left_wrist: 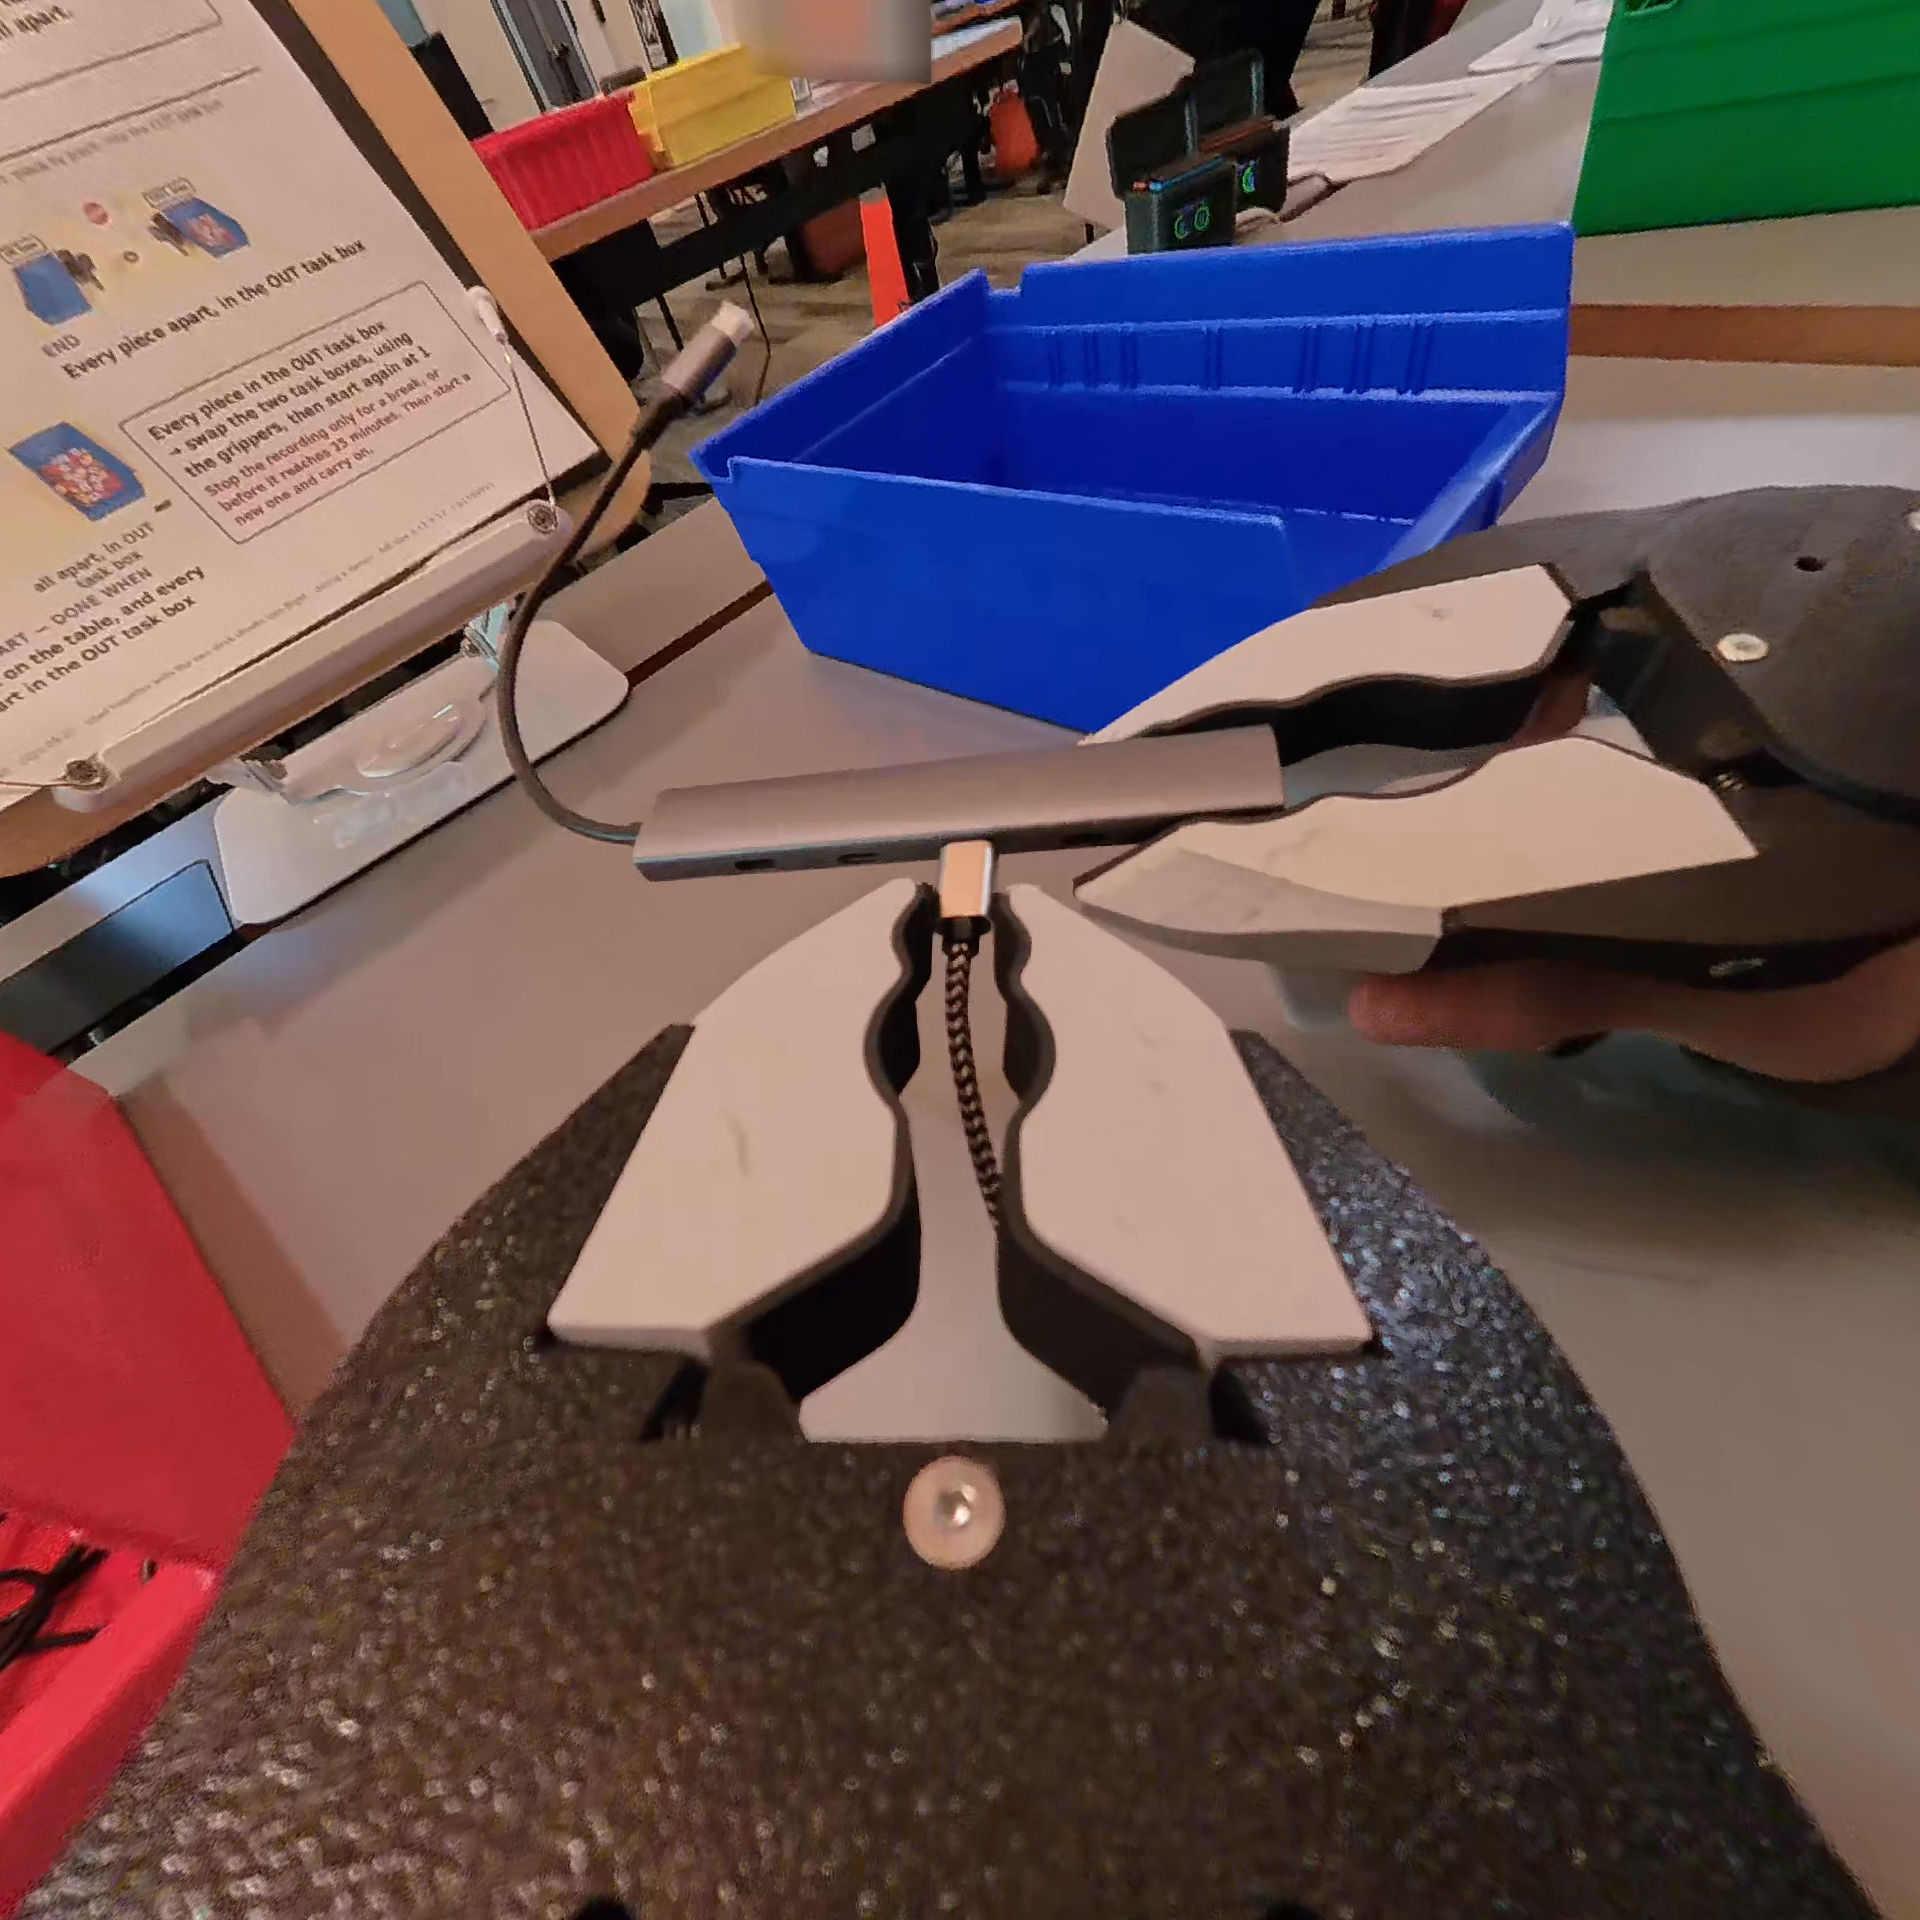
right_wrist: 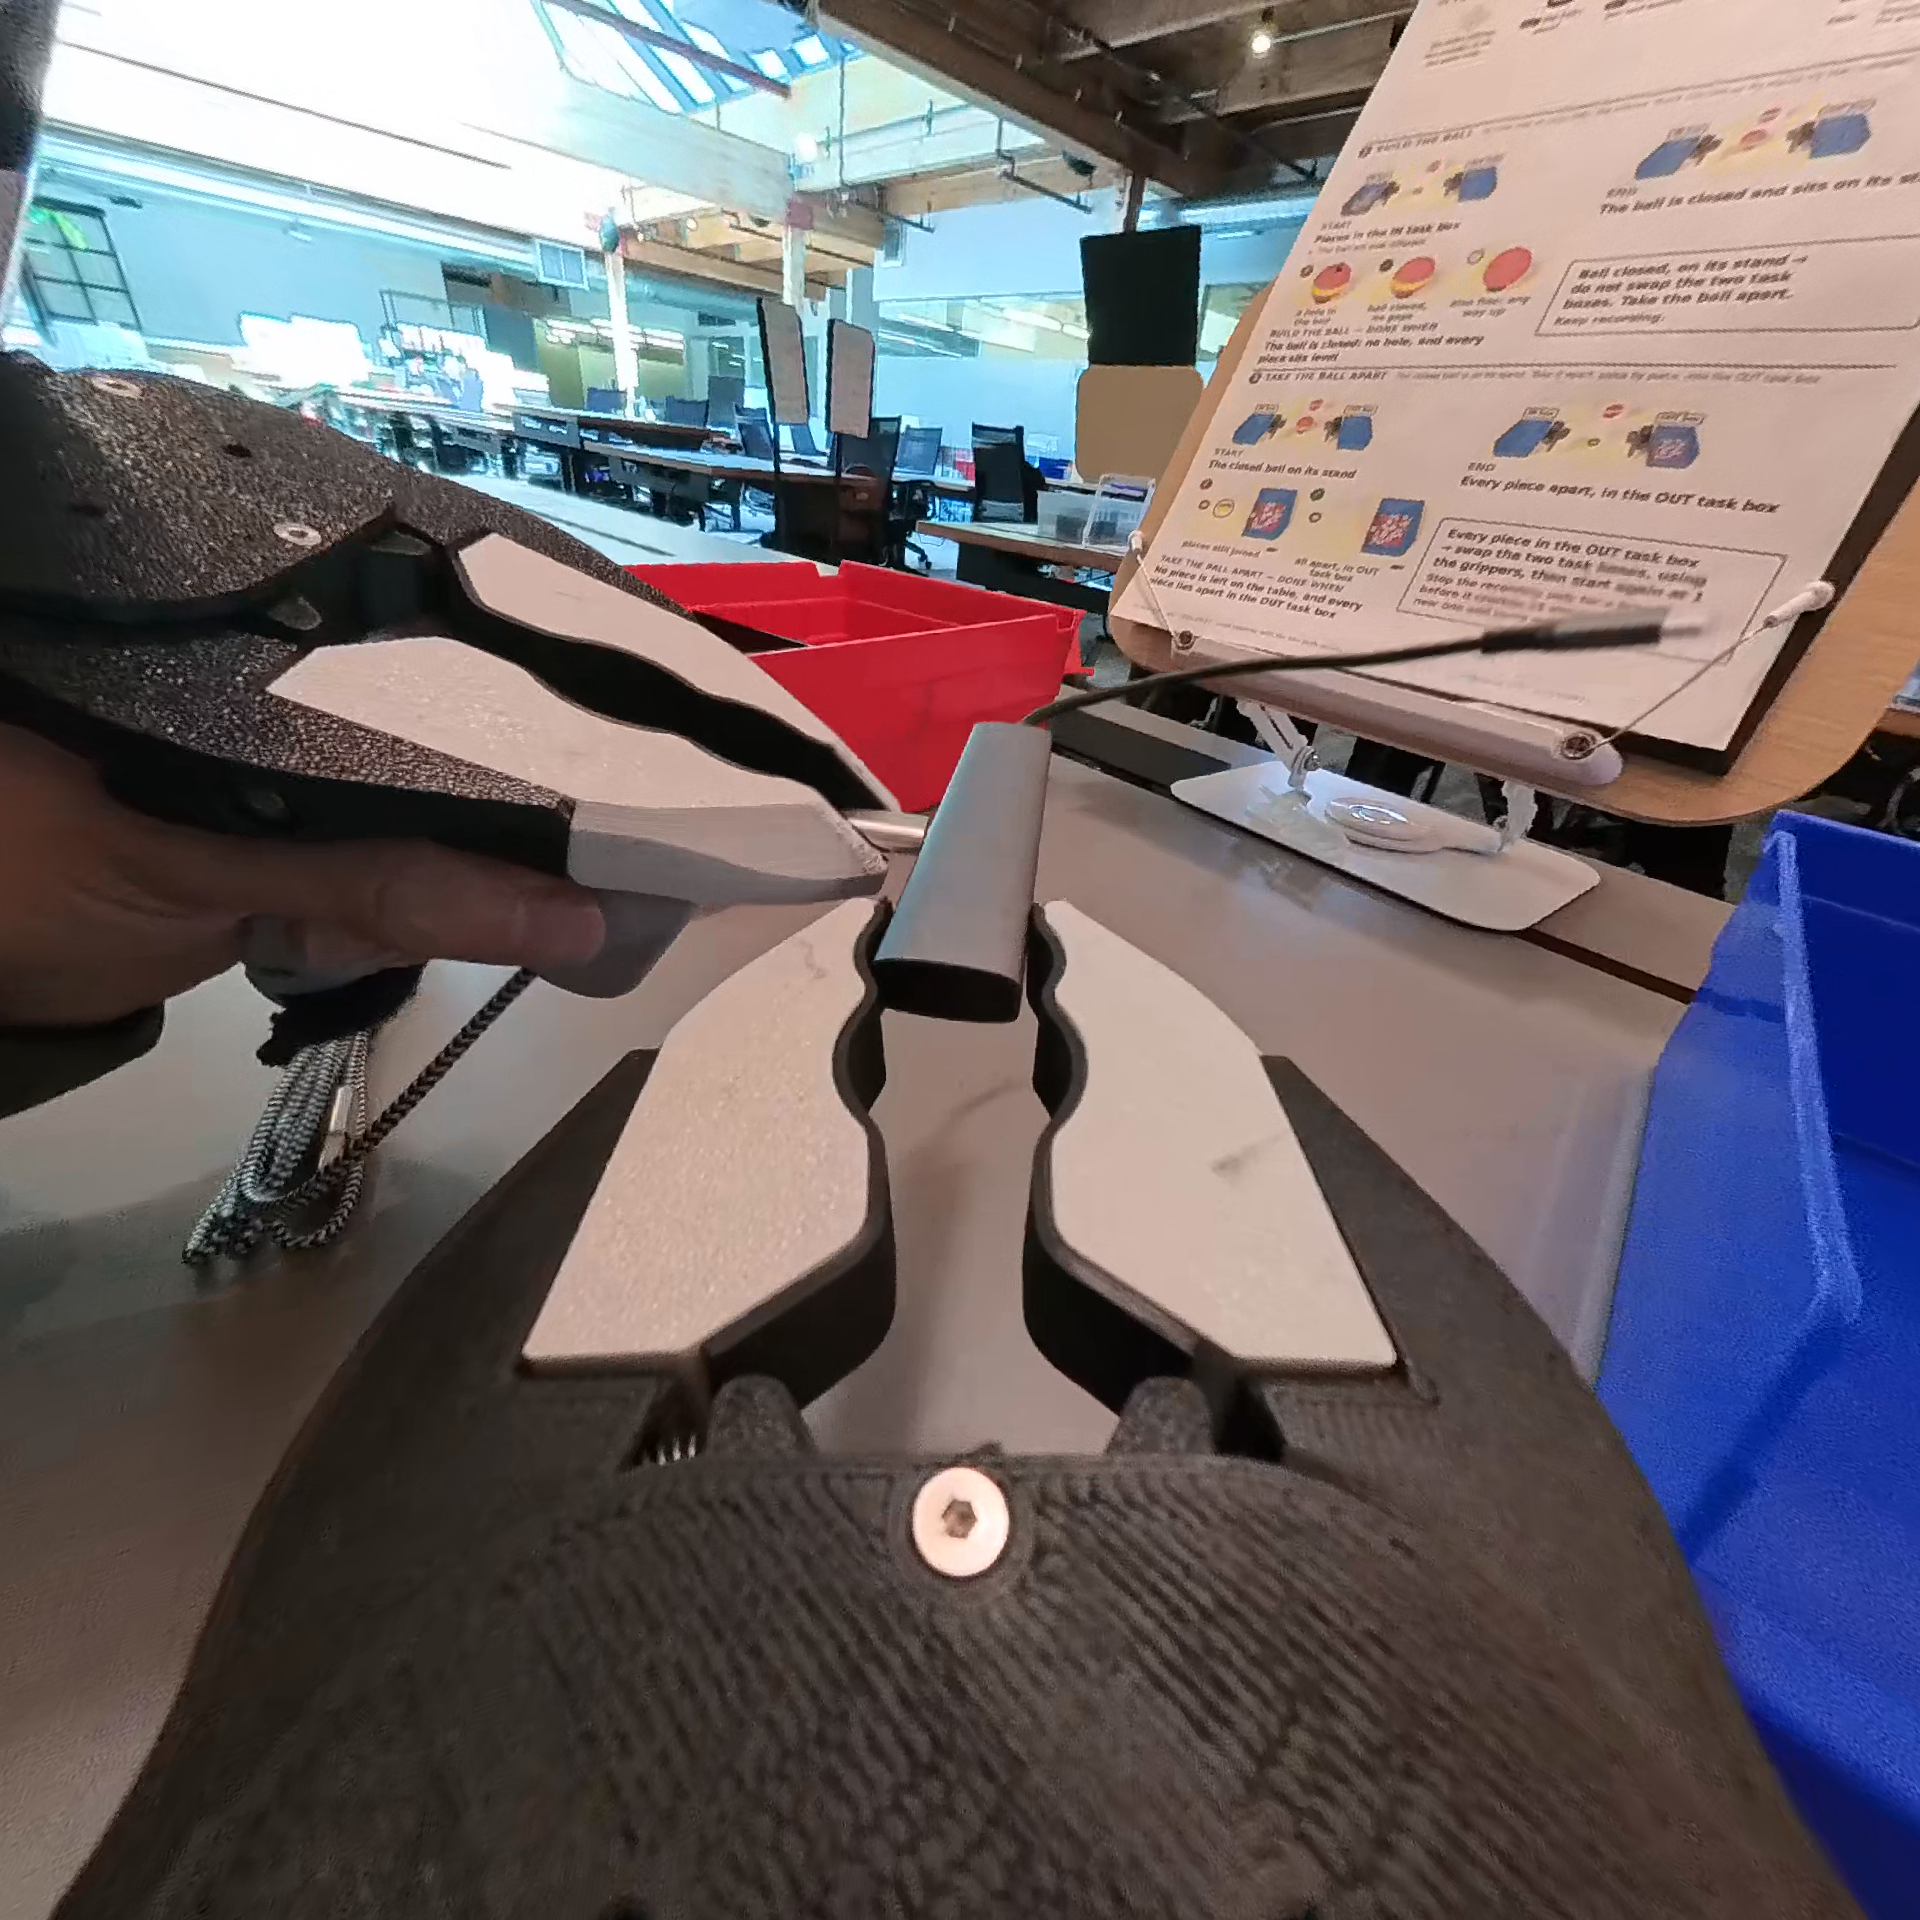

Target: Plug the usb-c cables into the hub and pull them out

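My right gripper [right_wrist: 956, 940] is shut on one end of the grey usb-c hub [right_wrist: 971, 831] and holds it level above the table. It also shows in the left wrist view [left_wrist: 1184, 810], coming in from the right onto the hub [left_wrist: 935, 795]. My left gripper [left_wrist: 964, 902] is shut on the silver plug [left_wrist: 964, 873] of a braided usb-c cable [left_wrist: 971, 1070]. The plug meets a port on the hub's side. Two more ports show to its left. In the right wrist view the left gripper [right_wrist: 868, 844] comes in from the left. A braided cable bundle [right_wrist: 301, 1143] lies on the table.
The hub's own black lead [left_wrist: 520, 665] curls up to its plug [left_wrist: 707, 358] in the air. A blue bin [left_wrist: 1039, 582] stands behind the hub, a red bin [left_wrist: 104, 1299] at the left. An instruction board on a stand [left_wrist: 208, 364] is at the back left. The grippers are tip to tip, or close to it.
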Action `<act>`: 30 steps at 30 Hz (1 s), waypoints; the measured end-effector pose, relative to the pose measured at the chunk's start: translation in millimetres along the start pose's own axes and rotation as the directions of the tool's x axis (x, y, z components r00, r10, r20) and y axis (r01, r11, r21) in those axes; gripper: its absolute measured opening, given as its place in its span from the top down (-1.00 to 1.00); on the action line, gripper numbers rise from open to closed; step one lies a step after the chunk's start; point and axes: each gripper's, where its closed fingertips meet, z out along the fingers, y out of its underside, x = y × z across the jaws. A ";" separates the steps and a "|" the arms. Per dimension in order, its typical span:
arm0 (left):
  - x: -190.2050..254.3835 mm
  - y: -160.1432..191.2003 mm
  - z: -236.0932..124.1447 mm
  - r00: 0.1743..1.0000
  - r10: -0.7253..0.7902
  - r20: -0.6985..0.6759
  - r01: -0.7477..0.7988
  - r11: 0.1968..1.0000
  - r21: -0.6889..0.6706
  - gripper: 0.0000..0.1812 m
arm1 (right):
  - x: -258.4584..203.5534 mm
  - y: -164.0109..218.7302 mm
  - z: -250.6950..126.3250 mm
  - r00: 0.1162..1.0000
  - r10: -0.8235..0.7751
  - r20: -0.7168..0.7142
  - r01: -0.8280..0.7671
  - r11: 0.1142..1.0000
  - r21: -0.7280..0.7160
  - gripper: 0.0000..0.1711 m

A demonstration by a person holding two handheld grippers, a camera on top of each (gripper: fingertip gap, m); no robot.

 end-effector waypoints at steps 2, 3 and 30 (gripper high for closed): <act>0.0 -1.2 -0.1 1.000 0.006 0.005 -0.006 1.000 0.014 0.88 | 0.7 -0.7 0.0 1.000 -0.001 -0.011 0.001 1.000 0.005 0.72; 0.5 -2.0 0.0 1.000 0.007 0.002 -0.007 1.000 0.021 0.88 | 1.1 -1.8 -0.6 1.000 0.008 -0.012 -0.008 1.000 0.015 0.72; 3.0 -16.1 -4.4 0.928 0.356 0.109 -0.368 0.922 0.117 0.89 | 3.2 -13.7 -7.1 0.974 0.222 0.031 -0.224 0.967 0.122 0.65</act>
